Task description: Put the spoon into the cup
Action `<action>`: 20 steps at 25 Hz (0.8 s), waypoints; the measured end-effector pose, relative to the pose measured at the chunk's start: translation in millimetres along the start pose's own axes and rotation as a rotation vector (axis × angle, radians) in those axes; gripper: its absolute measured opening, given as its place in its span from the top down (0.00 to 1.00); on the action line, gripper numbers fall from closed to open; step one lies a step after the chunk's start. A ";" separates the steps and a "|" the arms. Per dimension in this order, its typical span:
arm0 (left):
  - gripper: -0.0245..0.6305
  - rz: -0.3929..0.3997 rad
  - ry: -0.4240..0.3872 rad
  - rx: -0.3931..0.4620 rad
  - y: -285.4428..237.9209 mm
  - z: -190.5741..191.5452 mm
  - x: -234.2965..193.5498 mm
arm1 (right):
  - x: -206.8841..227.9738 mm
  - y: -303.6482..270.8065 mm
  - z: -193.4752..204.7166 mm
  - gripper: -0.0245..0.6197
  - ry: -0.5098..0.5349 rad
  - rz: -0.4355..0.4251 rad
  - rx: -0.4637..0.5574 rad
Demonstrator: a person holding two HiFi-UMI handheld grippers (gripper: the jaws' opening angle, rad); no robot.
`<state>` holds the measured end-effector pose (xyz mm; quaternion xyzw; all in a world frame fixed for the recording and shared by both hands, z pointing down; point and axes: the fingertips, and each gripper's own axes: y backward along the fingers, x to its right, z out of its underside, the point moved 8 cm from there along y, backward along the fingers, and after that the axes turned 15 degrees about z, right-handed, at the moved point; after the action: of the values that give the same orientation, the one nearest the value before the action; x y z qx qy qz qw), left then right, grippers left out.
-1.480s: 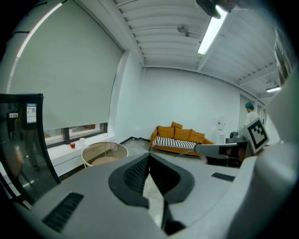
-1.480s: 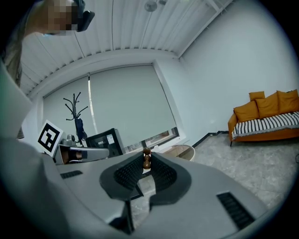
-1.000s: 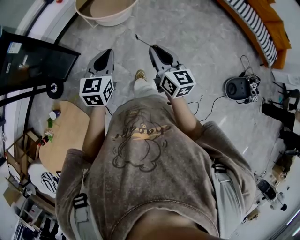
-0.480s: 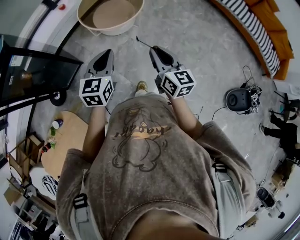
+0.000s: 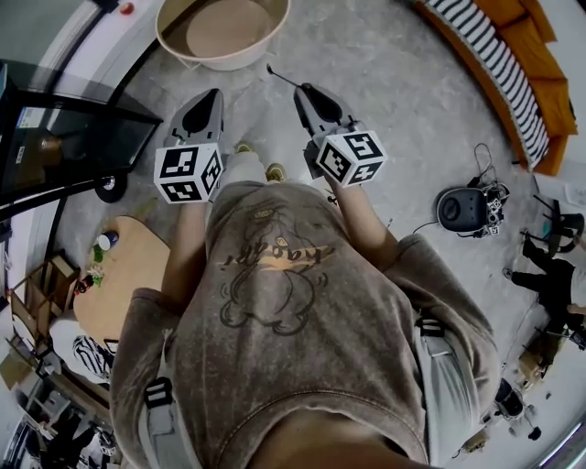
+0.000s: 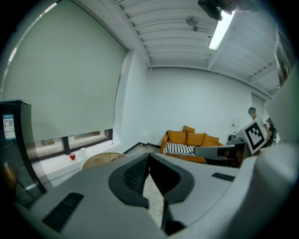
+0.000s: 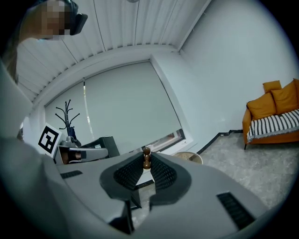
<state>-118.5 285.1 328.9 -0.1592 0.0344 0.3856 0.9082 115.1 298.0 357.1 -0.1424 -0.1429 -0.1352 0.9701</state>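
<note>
In the head view I hold both grippers out in front of my chest, above a grey stone floor. My right gripper point(image 5: 305, 89) is shut on the spoon point(image 5: 282, 77), whose thin dark handle sticks out past the jaw tips to the upper left. In the right gripper view the spoon's brown knobbed end point(image 7: 146, 158) stands pinched between the ribbed pads. My left gripper point(image 5: 213, 94) is shut with nothing in it; in the left gripper view its pads point(image 6: 140, 170) meet at the tips. I cannot pick out a cup with certainty in any view.
A round beige tub point(image 5: 222, 27) stands on the floor ahead. A black cabinet point(image 5: 64, 137) is at the left, and below it a low wooden table point(image 5: 124, 275) carries small items. An orange sofa point(image 5: 513, 55) lies at the far right, near a black device with cables point(image 5: 462, 209).
The floor and the beige tub have slid nearer and rightward in the head view as the person steps forward. Both grippers keep their pose, and the spoon stays in the right one.
</note>
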 end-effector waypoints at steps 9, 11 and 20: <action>0.94 0.006 0.013 0.003 -28.7 -3.0 -23.1 | 12.5 -30.6 -6.7 0.87 0.009 0.002 -0.011; 0.94 0.007 0.012 0.006 -38.1 -6.1 -31.4 | 16.8 -41.8 -10.8 0.87 0.013 0.003 -0.009; 0.94 0.006 0.024 0.001 -79.3 -18.7 -71.3 | 31.8 -97.9 -27.7 0.87 0.023 0.002 -0.023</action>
<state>-110.9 178.3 345.3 -0.1632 0.0460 0.3865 0.9066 121.4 191.9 365.0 -0.1523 -0.1300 -0.1374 0.9701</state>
